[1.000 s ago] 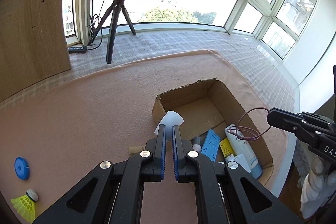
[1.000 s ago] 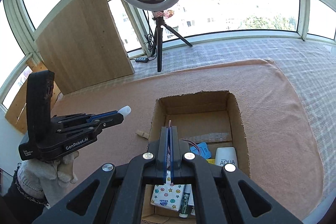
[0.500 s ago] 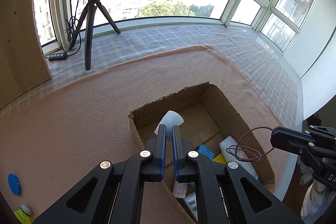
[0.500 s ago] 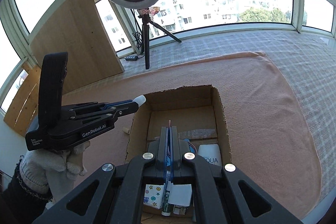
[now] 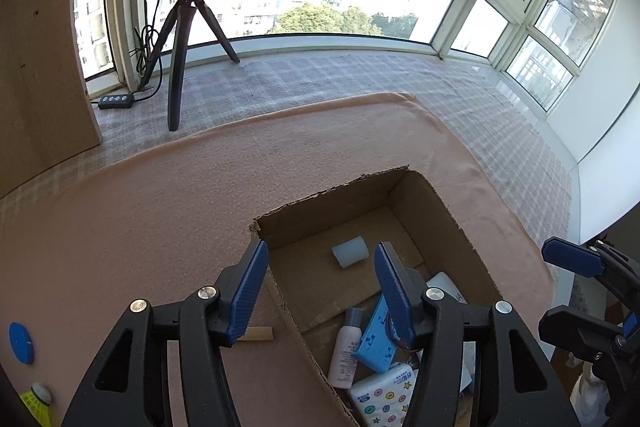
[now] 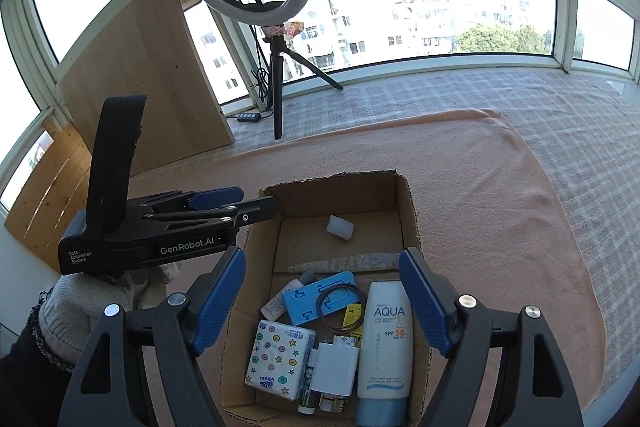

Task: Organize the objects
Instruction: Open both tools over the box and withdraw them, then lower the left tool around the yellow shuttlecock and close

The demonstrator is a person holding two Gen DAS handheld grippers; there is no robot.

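Observation:
An open cardboard box [image 5: 332,191] [image 6: 336,181] sits on the pink blanket. My left gripper [image 5: 320,251] hangs over the box's near left corner with its jaws opening and nothing between them. A small white cylinder [image 5: 350,251] [image 6: 340,226] lies loose on the box floor beyond its fingertips. My right gripper [image 6: 322,259] is above the box, its jaws also opening and empty. Below it a brown elastic loop [image 6: 340,309] rests on a blue flat piece [image 6: 320,297]. Each gripper shows in the other's view: the left gripper [image 6: 224,203] and the right gripper [image 5: 592,291].
The box also holds a sunscreen tube [image 6: 386,339], a tissue pack [image 6: 280,359] and a small bottle [image 5: 346,347]. On the blanket lie a wooden clip [image 5: 256,334], a blue disc [image 5: 21,343] and a yellow shuttlecock [image 5: 36,403]. A ring-light tripod [image 5: 180,59] stands behind.
Both grippers went from shut to open. The white cylinder left my left gripper and now lies in the box. The brown loop dropped from my right gripper onto the blue piece.

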